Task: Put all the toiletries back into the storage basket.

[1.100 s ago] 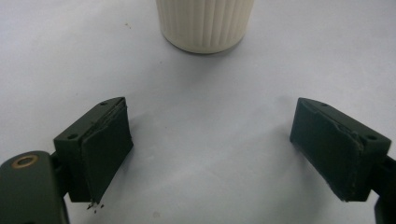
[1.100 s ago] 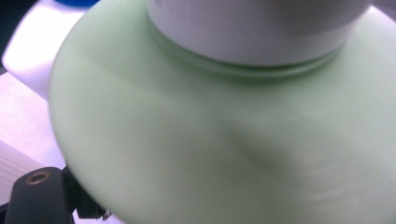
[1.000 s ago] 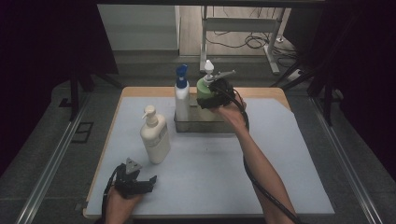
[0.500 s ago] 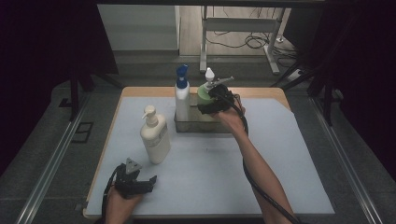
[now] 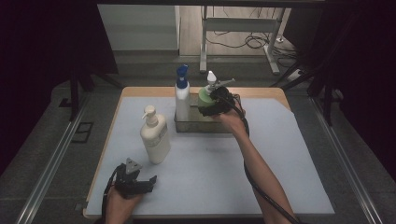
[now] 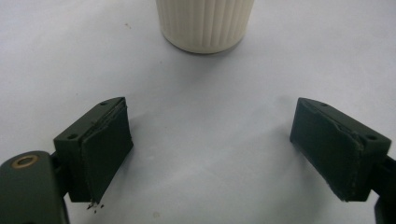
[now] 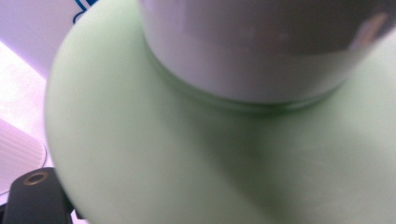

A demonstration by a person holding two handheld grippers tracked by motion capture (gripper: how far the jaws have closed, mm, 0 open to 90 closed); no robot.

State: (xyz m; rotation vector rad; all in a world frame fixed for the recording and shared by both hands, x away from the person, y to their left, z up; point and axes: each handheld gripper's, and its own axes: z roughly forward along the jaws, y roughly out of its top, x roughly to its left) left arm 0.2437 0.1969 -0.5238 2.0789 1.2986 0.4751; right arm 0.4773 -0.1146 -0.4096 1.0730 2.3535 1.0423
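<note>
Right claw (image 5: 215, 103) clamped on the green bottle (image 5: 205, 99) (white pump top), standing in the clear tray (image 5: 224, 127) at the bench's far edge. Left claw (image 5: 148, 182) apart, empty.

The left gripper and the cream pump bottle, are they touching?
Apart. The left gripper view shows the left gripper open, with bare white table between it and the cream pump bottle's base.

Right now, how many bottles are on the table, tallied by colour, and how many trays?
Cream pump bottle: 1
Blue-capped bottle: 1
Green bottle, at the right gripper: 1
Tray: 1
Total: 4
</note>
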